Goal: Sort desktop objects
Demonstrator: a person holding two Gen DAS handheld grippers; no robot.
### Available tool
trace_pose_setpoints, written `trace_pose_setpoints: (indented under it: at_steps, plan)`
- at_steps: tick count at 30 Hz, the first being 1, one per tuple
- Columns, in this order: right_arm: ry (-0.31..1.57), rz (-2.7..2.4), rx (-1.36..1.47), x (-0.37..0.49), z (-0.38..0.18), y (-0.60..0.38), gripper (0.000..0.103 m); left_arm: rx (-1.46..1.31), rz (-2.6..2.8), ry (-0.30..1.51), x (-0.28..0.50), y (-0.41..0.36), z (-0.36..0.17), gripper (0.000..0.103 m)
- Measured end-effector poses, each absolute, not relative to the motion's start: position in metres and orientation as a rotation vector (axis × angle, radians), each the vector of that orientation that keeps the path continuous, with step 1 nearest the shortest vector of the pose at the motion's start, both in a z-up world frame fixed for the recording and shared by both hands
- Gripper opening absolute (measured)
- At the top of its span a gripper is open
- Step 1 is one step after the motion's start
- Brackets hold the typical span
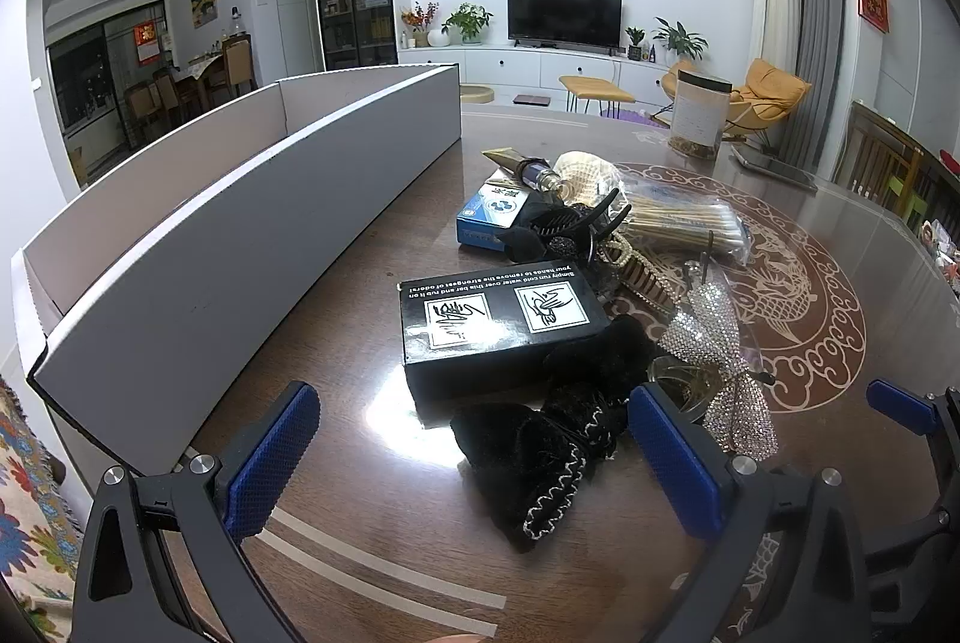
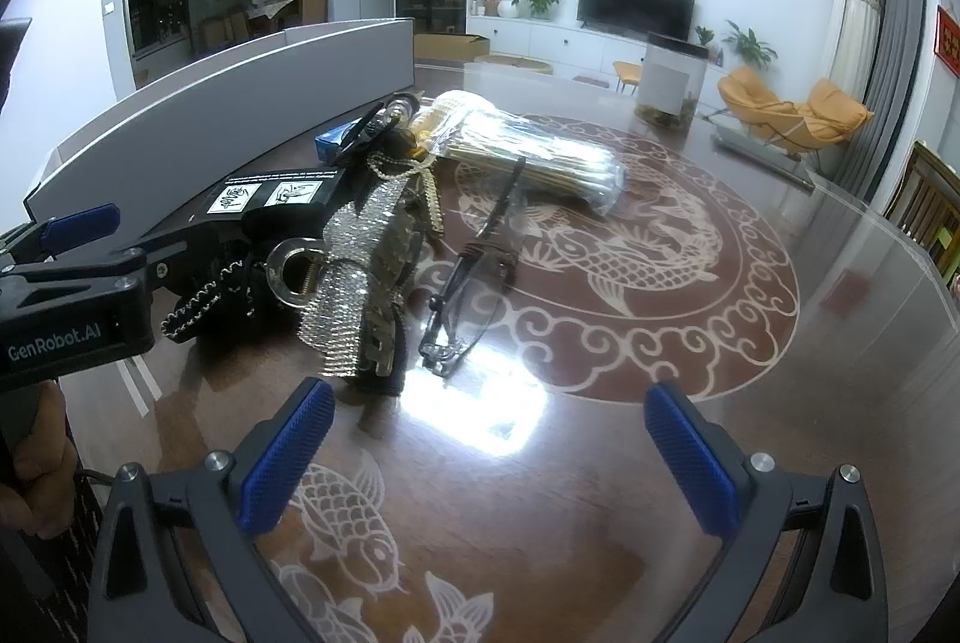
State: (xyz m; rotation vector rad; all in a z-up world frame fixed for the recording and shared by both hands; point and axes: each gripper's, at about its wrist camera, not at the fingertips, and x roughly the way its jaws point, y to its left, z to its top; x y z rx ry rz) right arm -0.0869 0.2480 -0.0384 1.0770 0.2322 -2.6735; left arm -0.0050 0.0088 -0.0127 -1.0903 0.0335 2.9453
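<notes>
Both tongs gape apart: left tongs (image 1: 474, 454) straddle the black velvet bow (image 1: 528, 457), right tongs (image 2: 489, 454) over bare bench (image 2: 840, 283).

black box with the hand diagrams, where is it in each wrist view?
Left wrist: black box at centre, just beyond the open left gripper.
Right wrist: black box at left, behind the left gripper.
Shared landmark: the grey tray beside it.
</notes>
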Motion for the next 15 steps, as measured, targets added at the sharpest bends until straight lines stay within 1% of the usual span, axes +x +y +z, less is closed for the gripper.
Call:
trace_pose_setpoints:
  at_steps: [15]
  plan:
    - [0.227, -2.668, 1.084, -0.0880, -0.0390, 0.2482, 0.103, -1.091, 2.945, 0.034, -0.0051, 0.0090, -0.0125, 0.103]
